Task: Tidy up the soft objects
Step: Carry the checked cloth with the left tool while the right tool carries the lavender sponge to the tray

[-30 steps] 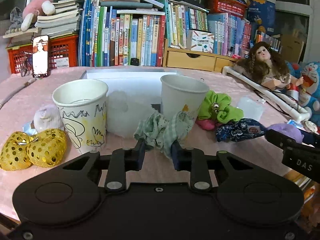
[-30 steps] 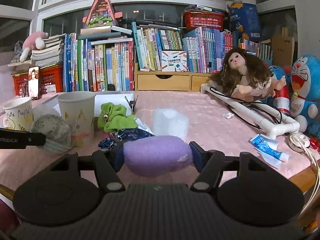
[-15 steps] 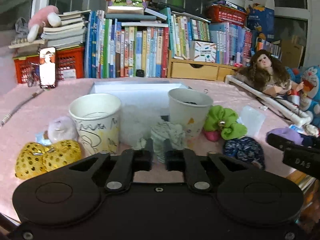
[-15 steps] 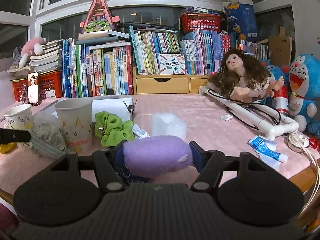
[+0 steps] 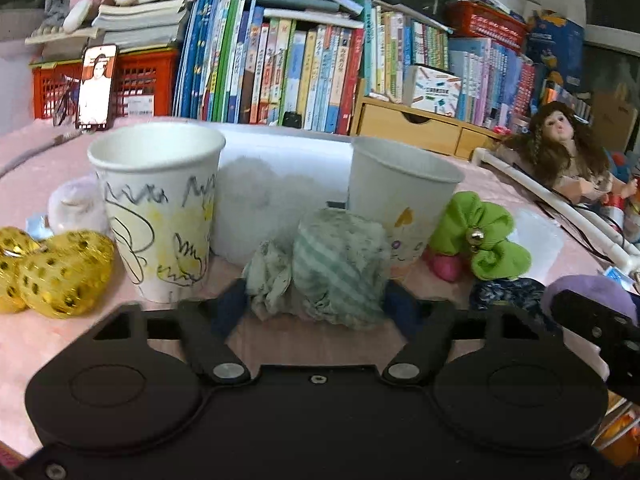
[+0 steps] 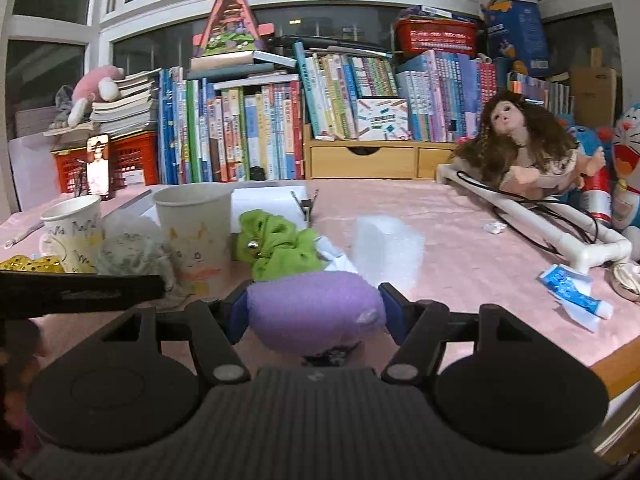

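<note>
The left gripper [image 5: 316, 304] has just opened its jaws, leaving the mint scrunchie [image 5: 324, 268] loose between them. The right gripper [image 6: 314, 312] clamps a purple pouf [image 6: 316, 308]; placing it likely comes next.

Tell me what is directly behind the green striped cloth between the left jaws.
Behind the green striped cloth stand a paper cup with a cat face and white fluffy stuffing. The cloth covers the cup's lower left part.
</note>
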{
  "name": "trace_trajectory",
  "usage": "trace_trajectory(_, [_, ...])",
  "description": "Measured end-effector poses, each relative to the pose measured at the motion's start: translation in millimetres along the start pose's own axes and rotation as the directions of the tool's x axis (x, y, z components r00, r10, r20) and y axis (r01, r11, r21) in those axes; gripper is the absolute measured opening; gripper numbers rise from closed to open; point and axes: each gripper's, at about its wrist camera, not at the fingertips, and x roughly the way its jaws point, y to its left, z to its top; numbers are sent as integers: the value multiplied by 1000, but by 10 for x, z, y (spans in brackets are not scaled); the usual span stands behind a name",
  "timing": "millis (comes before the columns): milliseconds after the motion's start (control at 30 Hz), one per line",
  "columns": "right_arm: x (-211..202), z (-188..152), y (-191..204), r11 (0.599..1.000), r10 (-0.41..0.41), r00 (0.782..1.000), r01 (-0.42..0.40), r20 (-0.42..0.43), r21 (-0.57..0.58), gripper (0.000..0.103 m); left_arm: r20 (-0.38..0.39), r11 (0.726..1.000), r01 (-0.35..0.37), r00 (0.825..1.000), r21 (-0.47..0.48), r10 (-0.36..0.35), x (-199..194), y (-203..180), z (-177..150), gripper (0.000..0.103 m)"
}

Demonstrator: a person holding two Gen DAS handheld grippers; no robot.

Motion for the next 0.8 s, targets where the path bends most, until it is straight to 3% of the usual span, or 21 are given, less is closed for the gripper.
trace_trajectory(100, [15, 1, 29, 1000, 14, 1000, -14, -3, -1, 68, -9, 1000, 4, 1000, -11, -4, -8, 29, 1, 44])
trace_trajectory(200, [29, 0, 53, 1000, 23, 1000, -23, -5, -4, 68, -5, 1000, 12, 1000, -18, -12, -97, 50, 34, 41])
trace_trajectory(533, [53, 0, 80, 999, 32, 999, -33, -11, -11, 68, 116, 996, 26, 993, 81, -35, -509, -78, 264, 39])
trace_trajectory(800, [58, 65, 43, 999, 48, 999, -48, -3, 4, 68, 103, 996, 62, 992, 70, -69, -680, -35, 448, 39])
